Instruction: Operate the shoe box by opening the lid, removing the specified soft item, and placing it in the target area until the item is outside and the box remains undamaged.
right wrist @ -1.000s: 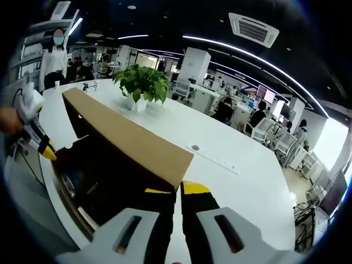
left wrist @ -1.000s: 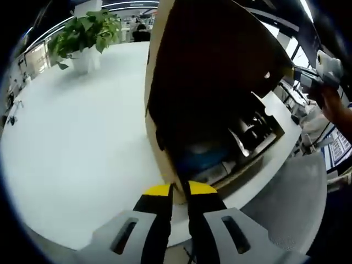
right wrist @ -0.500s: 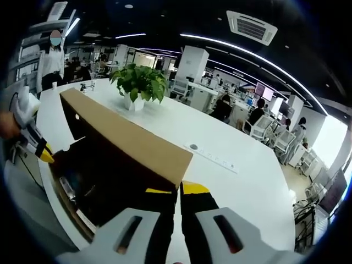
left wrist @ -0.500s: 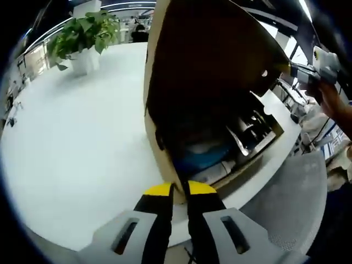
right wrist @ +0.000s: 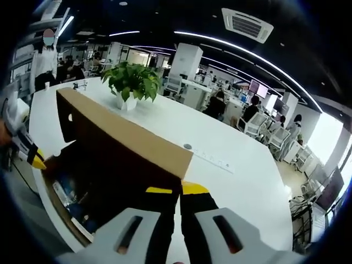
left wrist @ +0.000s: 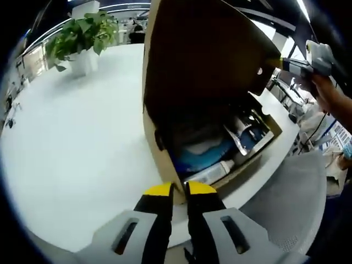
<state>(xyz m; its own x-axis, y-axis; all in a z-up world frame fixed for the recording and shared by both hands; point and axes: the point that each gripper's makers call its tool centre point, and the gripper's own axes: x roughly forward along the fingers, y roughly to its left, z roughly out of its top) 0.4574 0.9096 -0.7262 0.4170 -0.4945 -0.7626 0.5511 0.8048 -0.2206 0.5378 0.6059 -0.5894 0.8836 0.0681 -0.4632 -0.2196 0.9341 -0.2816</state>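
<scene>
Bench (left wrist: 71,137): broad white top, curved edge, glossy, carrying the items below.

Shoe box (left wrist: 242,151): brown cardboard, sitting at the bench's near edge. Interior exposed in the left gripper view.

Lid (left wrist: 203,60): brown cardboard, raised steeply on its hinge above the box; its outer face shows as a long tan band in the right gripper view (right wrist: 126,137).

Contents: a blue soft item (left wrist: 206,157) lying inside the box, with pale packaging beside it; details too dim to tell further.

Left claw (left wrist: 180,190): yellow-tipped black jaws pressed together on the lid's lower corner at the box end.

Right claw (right wrist: 180,190): yellow-tipped jaws closed on the lid's opposite corner. It also appears at the upper right of the left gripper view, held in a person's hand (left wrist: 330,93).

Potted plant (right wrist: 129,82): green leaves, white pot, standing toward the bench's far side, well apart from the box.

Inset socket strip (right wrist: 212,158): flush in the bench top, beyond the lid.

Room: open office, dark ceiling with curved light strips and an air vent (right wrist: 245,25); desks, chairs and seated people behind; a standing person (right wrist: 45,63) at the far left.
</scene>
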